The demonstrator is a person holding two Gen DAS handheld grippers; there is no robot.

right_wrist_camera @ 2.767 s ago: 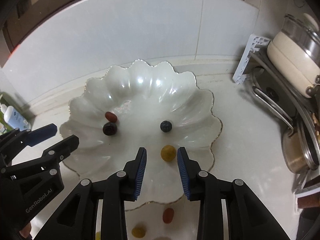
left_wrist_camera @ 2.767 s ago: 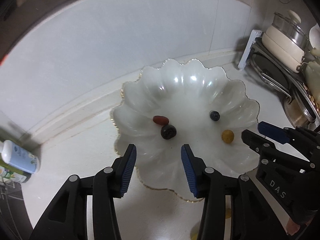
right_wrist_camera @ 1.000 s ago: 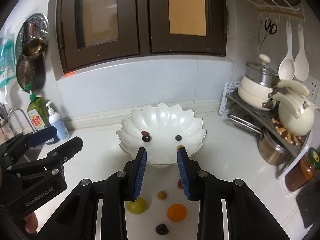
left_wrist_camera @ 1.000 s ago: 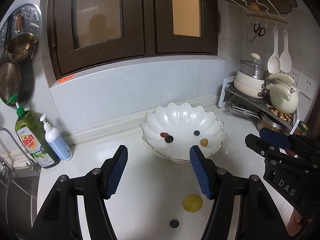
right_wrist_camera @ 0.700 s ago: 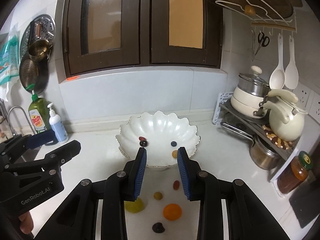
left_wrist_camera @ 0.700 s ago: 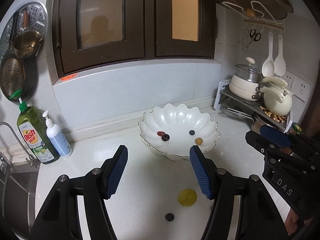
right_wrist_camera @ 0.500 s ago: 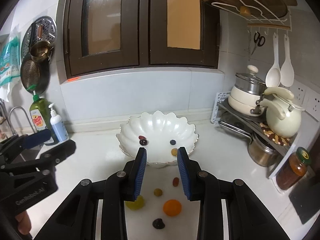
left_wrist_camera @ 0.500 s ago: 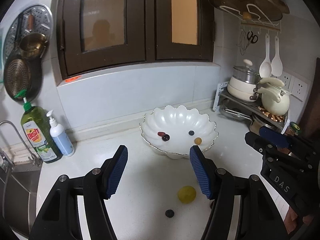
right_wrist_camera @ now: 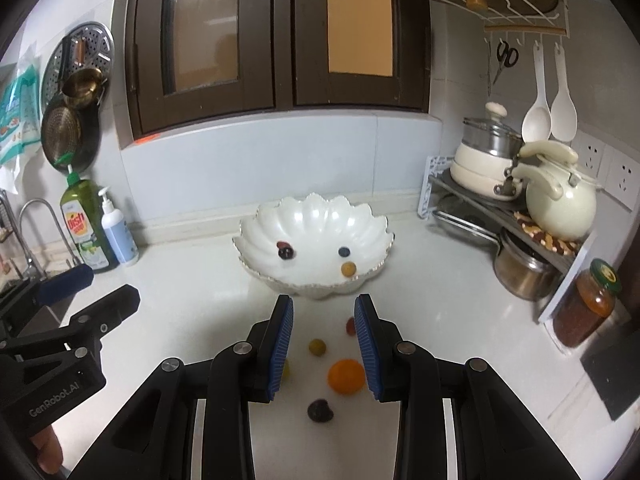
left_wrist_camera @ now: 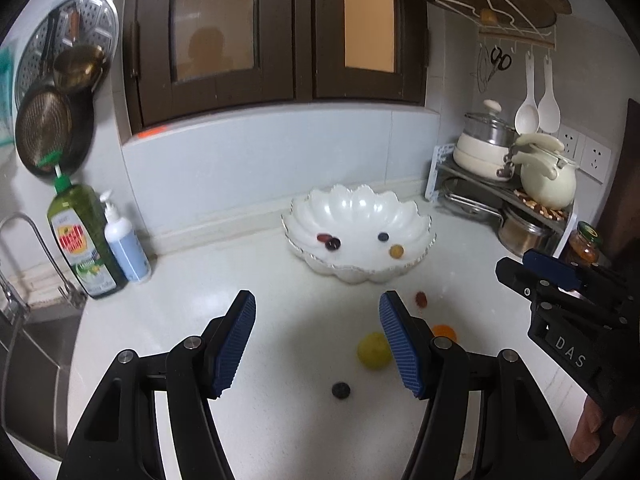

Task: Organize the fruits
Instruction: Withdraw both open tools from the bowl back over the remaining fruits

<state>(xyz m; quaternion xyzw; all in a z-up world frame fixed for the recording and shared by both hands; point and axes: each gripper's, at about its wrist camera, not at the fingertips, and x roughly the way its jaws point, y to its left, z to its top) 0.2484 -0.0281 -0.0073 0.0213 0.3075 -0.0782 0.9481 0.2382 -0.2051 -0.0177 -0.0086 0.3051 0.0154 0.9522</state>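
A white scalloped bowl [left_wrist_camera: 360, 208] [right_wrist_camera: 316, 216] stands at the back of the counter. It holds a red date [left_wrist_camera: 322, 237], a dark grape [left_wrist_camera: 333, 244], a blueberry [left_wrist_camera: 383, 236] and a small yellow fruit [left_wrist_camera: 396, 251]. On the counter in front of it lie a red fruit [right_wrist_camera: 351, 326], a small yellow fruit [right_wrist_camera: 317, 347], an orange [right_wrist_camera: 346, 376], a dark fruit [right_wrist_camera: 320, 410] and a yellow-green fruit [left_wrist_camera: 374, 356]. My left gripper [left_wrist_camera: 317, 340] is open and empty above the counter. My right gripper [right_wrist_camera: 323, 340] hovers over the loose fruits, its jaws narrowly apart and empty.
A green dish soap bottle [left_wrist_camera: 82, 240] and a white pump bottle [left_wrist_camera: 124, 244] stand at the left beside the sink tap [left_wrist_camera: 28, 248]. At the right is a rack with pots and a cream kettle [right_wrist_camera: 560, 208], and a jar [right_wrist_camera: 586, 308].
Both grippers have drawn back and away from the bowl, which now looks smaller and farther. The loose fruits on the counter have come into view below the fingers.
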